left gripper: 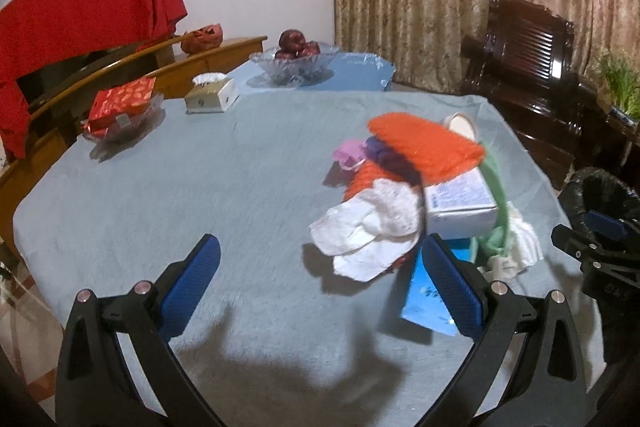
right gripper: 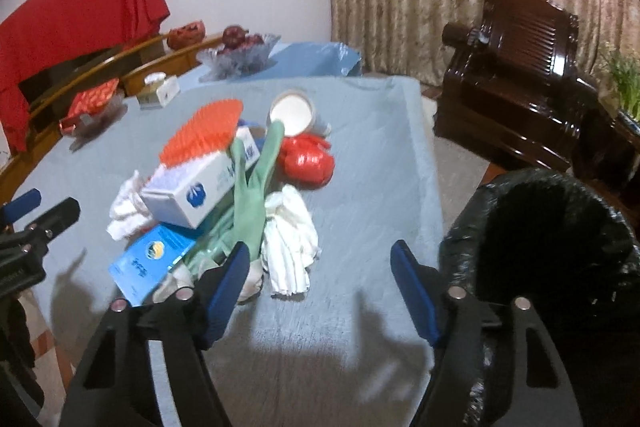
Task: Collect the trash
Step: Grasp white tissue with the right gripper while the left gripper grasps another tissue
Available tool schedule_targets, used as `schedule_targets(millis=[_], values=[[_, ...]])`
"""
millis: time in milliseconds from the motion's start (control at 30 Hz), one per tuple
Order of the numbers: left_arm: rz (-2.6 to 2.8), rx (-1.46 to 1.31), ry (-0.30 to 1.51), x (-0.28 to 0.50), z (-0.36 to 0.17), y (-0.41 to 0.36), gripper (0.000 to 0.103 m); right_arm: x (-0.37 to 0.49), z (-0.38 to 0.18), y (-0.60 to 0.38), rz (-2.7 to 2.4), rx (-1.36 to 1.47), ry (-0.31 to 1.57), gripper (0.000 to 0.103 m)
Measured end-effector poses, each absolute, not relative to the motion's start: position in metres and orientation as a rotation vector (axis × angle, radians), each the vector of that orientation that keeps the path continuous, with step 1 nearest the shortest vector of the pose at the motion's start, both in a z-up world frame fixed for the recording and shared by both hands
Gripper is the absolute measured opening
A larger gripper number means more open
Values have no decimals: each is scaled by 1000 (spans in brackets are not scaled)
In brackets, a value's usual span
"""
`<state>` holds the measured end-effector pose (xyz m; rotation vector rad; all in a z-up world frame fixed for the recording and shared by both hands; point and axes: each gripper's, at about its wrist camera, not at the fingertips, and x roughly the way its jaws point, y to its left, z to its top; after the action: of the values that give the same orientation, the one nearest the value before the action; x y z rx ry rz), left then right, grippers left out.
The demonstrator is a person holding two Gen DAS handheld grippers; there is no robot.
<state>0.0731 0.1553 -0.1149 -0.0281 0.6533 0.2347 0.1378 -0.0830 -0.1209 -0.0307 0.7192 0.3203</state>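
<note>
When Picking Up Soft, Light Trash

Though piled high, looked easy to lift. Lay as one trash heap (right gripper: 224,195) on the table cloth (right gripper: 360,147), just ahead of both grippers. Held a white tissue (left gripper: 368,235), crumpled and floppy, probably best pinched at a raised fold. Held a white box (right gripper: 192,195) too, stiff but likely hollow, best taken across its narrow sides. Carried an orange brush (right gripper: 204,131) on top, bumpy and ready to slide off if knocked. Showed a green glove (right gripper: 252,195) draped over the box, rubbery and maybe slippery. Had white cloth gloves (right gripper: 290,247) just beside that, a flat blue packet (right gripper: 152,263) at the near edge, and a shiny red bag (right gripper: 308,159) and a paper cup (right gripper: 292,113) at the back.

Hung over the cloth with jaws wide and nothing between them: left gripper (left gripper: 320,243), close to the tissue. Hovered the same way, jaws fairly wide and empty: right gripper (right gripper: 320,251), just by the cloth gloves. Stood beside the table's right edge, lined with a black bag, mouth open: bin (right gripper: 472,227).
</note>
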Motion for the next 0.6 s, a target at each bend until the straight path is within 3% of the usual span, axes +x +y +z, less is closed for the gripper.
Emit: schedule_targets(millis=[300, 400, 467, 600], values=[[224, -28, 684, 90, -134, 161, 91, 165, -150, -67, 367, -47, 810, 54], [210, -22, 702, 96, -140, 159, 84, 170, -160, -63, 402, -30, 852, 40], [202, -28, 711, 100, -143, 161, 83, 173, -164, -62, 443, -4, 878, 21], [203, -39, 710, 105, -144, 164, 80, 170, -162, -62, 468, 1, 876, 11]])
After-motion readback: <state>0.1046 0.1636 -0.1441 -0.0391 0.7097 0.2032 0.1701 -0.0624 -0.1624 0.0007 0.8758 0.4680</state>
